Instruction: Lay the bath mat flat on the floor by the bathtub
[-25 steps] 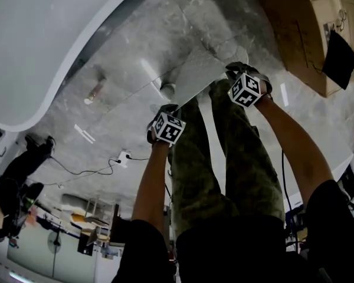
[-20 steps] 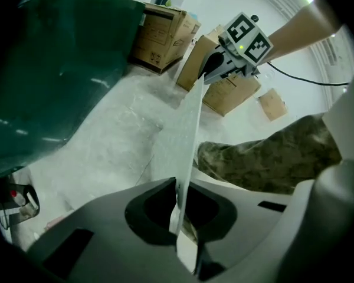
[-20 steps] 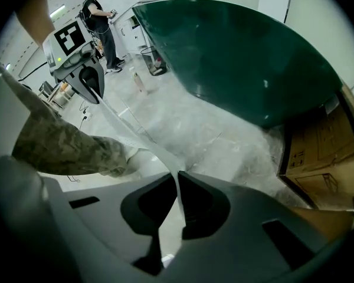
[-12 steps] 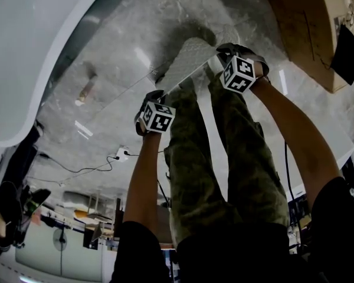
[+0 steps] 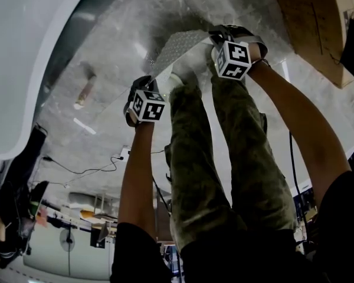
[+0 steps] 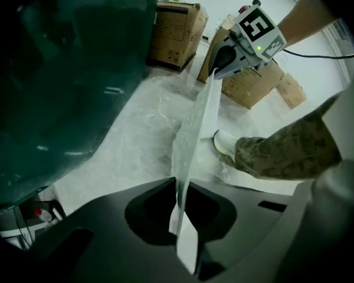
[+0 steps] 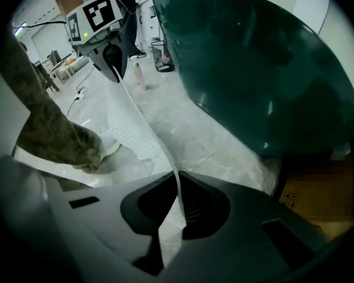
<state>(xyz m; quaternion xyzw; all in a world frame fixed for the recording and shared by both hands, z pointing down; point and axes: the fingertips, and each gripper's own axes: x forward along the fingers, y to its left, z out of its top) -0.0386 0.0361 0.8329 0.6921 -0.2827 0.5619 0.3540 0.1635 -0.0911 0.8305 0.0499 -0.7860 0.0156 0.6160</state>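
The person stands on the pale marbled floor (image 5: 109,46) with both arms stretched forward and holds the bath mat (image 5: 178,45) up between the two tongs. The left tongs (image 6: 178,188) are clenched on one end of the mat's upper edge, the thin white sheet running straight out from between their jaws. The right tongs (image 7: 176,184) are clamped the same way on the other end.

Between the two grips the mat hangs edge-on as a long white strip with small dots or holes across its surface. It sags in the middle and its lower part drops toward the floor, just beside the person's white shoe (image 6: 224,144). Whether that lower edge touches the floor cannot be told. The mat is not lying flat.

The bathtub (image 5: 23,58) curves along the left of the scene, white on its rim and dark green on its outer wall, near the hanging mat but apart from it. The camouflage trouser legs (image 5: 194,158) stand between the arms. Brown cardboard boxes (image 5: 310,28) sit on the floor at the far right. A small bottle (image 5: 85,92) stands on the floor at the left near the tub.
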